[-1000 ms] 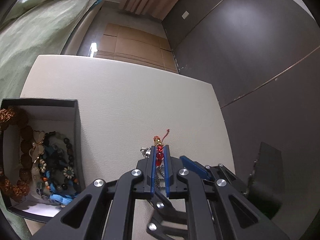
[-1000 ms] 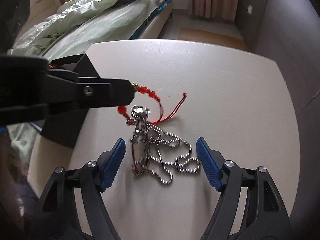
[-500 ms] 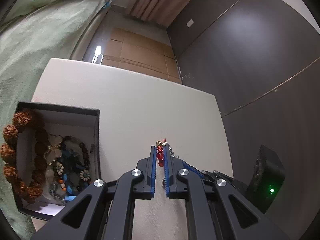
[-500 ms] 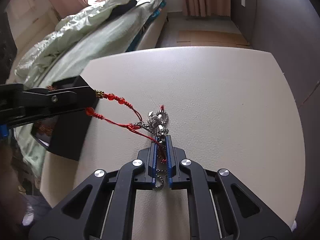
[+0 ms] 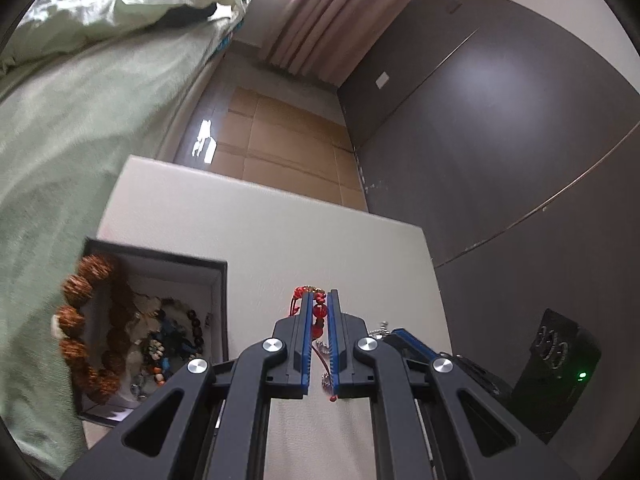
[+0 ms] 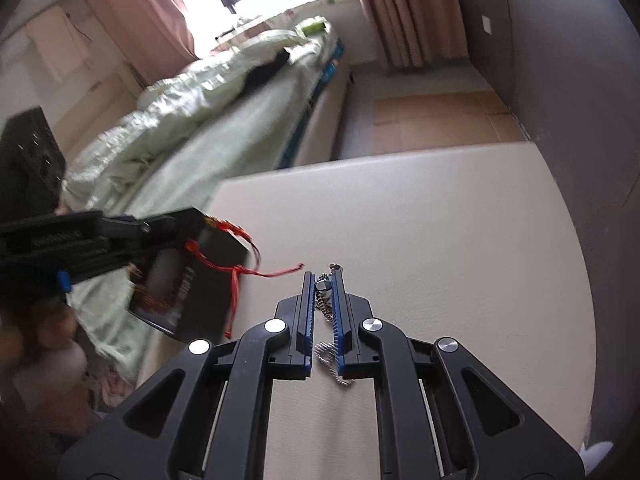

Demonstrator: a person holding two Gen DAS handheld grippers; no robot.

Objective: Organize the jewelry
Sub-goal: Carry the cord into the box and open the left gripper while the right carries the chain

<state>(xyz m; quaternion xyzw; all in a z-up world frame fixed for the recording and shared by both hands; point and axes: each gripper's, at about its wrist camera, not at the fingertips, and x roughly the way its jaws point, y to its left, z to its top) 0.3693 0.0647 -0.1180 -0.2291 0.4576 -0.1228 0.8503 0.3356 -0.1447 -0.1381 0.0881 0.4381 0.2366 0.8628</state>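
The left gripper [image 5: 318, 300] pinches the red beaded cord [image 5: 319, 312] between its pads, while to its right the right gripper [image 6: 323, 280], having just closed, clamps the silver chain [image 6: 323, 298] above the table [image 6: 440, 240], the jewelry box [image 5: 218, 312] lying to the left.

Two grippers were in view — the left gripper [image 5: 319, 312] and the right gripper [image 6: 323, 300]. One red beaded cord [image 5: 320, 311] and one silver chain [image 6: 326, 308] were counted. One black box [image 5: 222, 300] stood on one white table [image 5: 280, 240] — the beaded pieces inside overlapped too much to count. One bed [image 6: 240, 120] was present.
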